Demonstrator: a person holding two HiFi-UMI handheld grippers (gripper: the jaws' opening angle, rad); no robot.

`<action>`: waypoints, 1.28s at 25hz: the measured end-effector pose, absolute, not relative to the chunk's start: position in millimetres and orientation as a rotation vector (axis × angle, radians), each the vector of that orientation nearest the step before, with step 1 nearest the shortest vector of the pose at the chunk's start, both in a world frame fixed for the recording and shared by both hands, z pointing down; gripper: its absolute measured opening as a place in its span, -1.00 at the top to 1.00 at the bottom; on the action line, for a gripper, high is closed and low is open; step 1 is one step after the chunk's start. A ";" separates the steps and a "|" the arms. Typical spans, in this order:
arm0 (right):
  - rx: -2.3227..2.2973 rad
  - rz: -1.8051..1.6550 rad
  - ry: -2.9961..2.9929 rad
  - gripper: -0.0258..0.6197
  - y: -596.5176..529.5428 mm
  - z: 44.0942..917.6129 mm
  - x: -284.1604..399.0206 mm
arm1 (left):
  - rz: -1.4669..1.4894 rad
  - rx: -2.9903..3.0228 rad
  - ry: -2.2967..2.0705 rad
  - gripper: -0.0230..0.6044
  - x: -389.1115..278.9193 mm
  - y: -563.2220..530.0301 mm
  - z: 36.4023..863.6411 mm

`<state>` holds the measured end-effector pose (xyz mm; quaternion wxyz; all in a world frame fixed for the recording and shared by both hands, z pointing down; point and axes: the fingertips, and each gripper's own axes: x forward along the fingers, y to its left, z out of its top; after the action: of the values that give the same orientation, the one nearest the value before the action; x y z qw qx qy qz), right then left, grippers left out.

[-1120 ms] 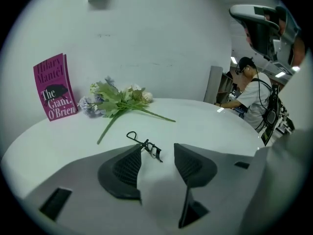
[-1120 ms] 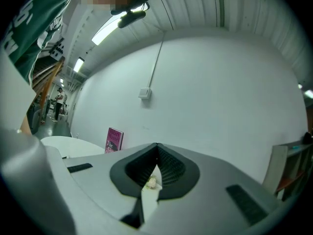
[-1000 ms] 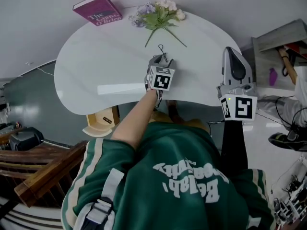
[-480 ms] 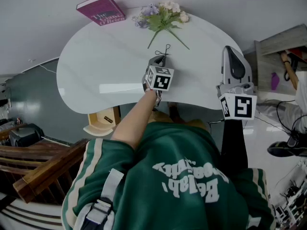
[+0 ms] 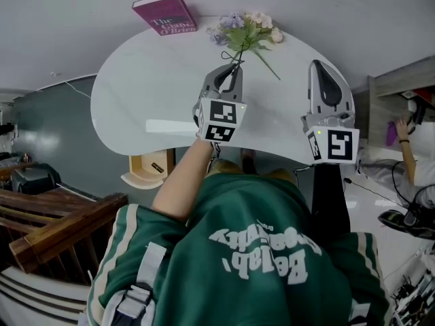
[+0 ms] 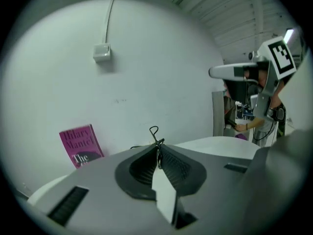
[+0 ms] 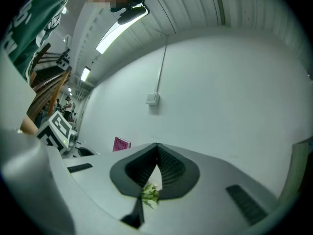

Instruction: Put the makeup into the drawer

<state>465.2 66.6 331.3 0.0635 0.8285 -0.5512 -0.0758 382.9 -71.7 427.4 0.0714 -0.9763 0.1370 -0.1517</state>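
So here's where we're at: our left tool (image 5: 232, 70) (image 6: 157, 145) has just been closing, and now it's pinching the thin black wire makeup piece (image 5: 235, 58) (image 6: 154, 132) right at the tips. The piece's little loop pokes out above them. We're holding it up off the white kidney-shaped desk (image 5: 143, 94), over the far middle part. In the head view it sits just beside the stem of the bunch of pale artificial flowers (image 5: 248, 31) (image 7: 149, 195). The left tool's own view shows the loop against the plain white wall, with the magenta hardcover book (image 5: 168, 13) (image 6: 80, 147) propped by the wall off to the left.

Our right tool (image 5: 319, 66) (image 7: 156, 147) hangs over the desk's right end, well apart from the left one. Its tips are pressed together with nothing between them, and we can just spot the flowers through the gap lower down.

The pale wooden drawer (image 5: 146, 172) sticks out open below the desk's near-left edge, well apart from the makeup piece. Something small and dark lies in it, but we can't tell what.
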 end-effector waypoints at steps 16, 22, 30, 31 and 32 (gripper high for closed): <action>2.399 -0.360 -1.835 0.89 3.2 299.8 412.1 | -0.030 -2.795 0.630 0.81 306.6 -105.1 279.4; 2.261 -0.355 -1.989 0.89 -42.3 304.2 357.1 | -0.044 -2.773 0.780 0.81 245.0 -133.9 278.4; 2.085 -0.342 -2.258 0.89 -103.0 294.2 252.4 | -0.104 -2.662 1.074 0.81 119.0 -170.7 269.6; 2.064 -0.343 -2.291 0.89 -109.5 292.6 237.3 | -0.113 -2.650 1.108 0.81 102.6 -174.0 270.3; 2.036 -0.346 -2.320 0.89 -115.3 291.9 222.1 | -0.124 -2.639 1.142 0.81 86.1 -177.2 271.5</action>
<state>222.1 -115.3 291.9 0.0176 0.6554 -0.7468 -0.1115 86.1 -177.2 271.5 0.1312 -0.9090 0.3932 -0.0426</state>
